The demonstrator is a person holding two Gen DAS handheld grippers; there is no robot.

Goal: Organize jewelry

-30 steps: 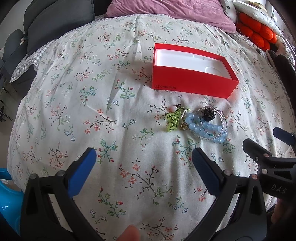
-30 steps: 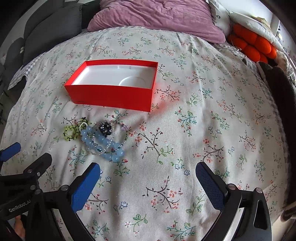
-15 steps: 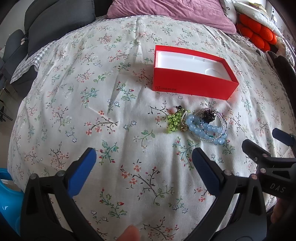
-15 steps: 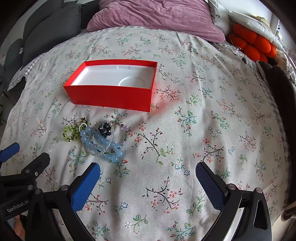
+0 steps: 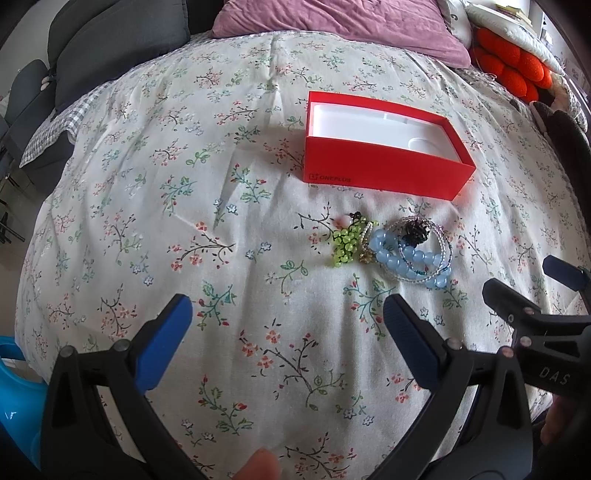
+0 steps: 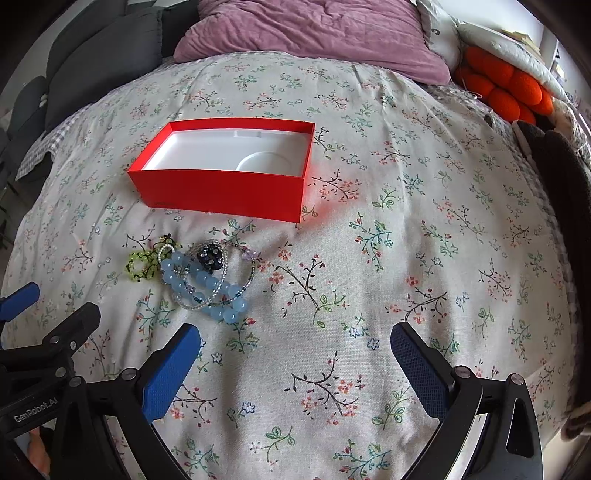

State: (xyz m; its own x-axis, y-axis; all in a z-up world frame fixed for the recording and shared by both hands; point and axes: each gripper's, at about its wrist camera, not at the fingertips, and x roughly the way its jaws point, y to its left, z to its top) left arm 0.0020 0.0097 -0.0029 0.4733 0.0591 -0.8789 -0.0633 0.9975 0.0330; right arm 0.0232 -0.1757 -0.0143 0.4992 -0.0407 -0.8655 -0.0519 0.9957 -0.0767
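An open red box (image 5: 384,173) (image 6: 225,188) with a white, empty inside lies on the floral bedspread. Just in front of it sits a small heap of jewelry: a green bead piece (image 5: 345,242) (image 6: 142,266), a pale blue bead bracelet (image 5: 402,256) (image 6: 207,286), a dark beaded piece (image 5: 415,229) (image 6: 211,255) and thin clear bead strands. My left gripper (image 5: 286,328) is open, low and near, with the heap ahead to its right. My right gripper (image 6: 295,360) is open too, with the heap ahead to its left. Neither holds anything.
A purple pillow (image 6: 314,33) lies at the head of the bed, with an orange knobbly cushion (image 6: 506,92) at the far right. Dark grey cushions (image 5: 110,44) sit at the far left. Dark fabric (image 6: 561,177) lies along the right edge. A blue object (image 5: 14,380) shows at lower left.
Both grippers have shifted slightly; the box and jewelry sit a little lower in the left wrist view. Nothing was touched or picked up.
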